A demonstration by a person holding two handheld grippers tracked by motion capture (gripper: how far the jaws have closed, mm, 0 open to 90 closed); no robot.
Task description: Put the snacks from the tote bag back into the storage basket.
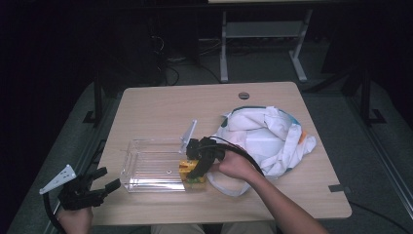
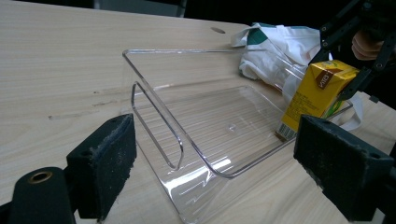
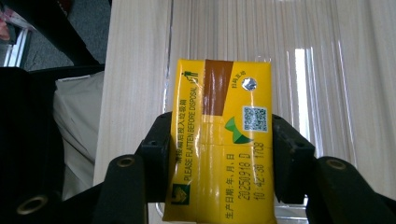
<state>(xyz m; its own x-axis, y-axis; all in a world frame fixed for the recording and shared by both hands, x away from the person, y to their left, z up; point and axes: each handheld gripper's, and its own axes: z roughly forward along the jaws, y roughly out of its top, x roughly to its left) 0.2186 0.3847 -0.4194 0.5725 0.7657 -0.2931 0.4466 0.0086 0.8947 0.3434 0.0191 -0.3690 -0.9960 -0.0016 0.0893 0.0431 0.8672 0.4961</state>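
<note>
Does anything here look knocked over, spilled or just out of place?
Nothing is spilled or damaged. The yellow drink carton is clamped in the right gripper and tilts at the near right corner of the clear plastic tray, not yet standing flat. The white cloth bag lies crumpled beside the tray. The left gripper is open and holds nothing.

— What is that counter (image 1: 160, 102) looking like?
— Pale wood grain, matt and smooth. The tray (image 2: 205, 116) is showing as clear, glossy plastic — ribbed on its floor.
— And the carton (image 3: 219, 140)?
— Yellow coated card, slightly shiny. The right tool (image 3: 219, 158) is pressing it with matt black, rough foam-like pads; the bag (image 1: 268, 136) is looking like soft white cloth.
</note>
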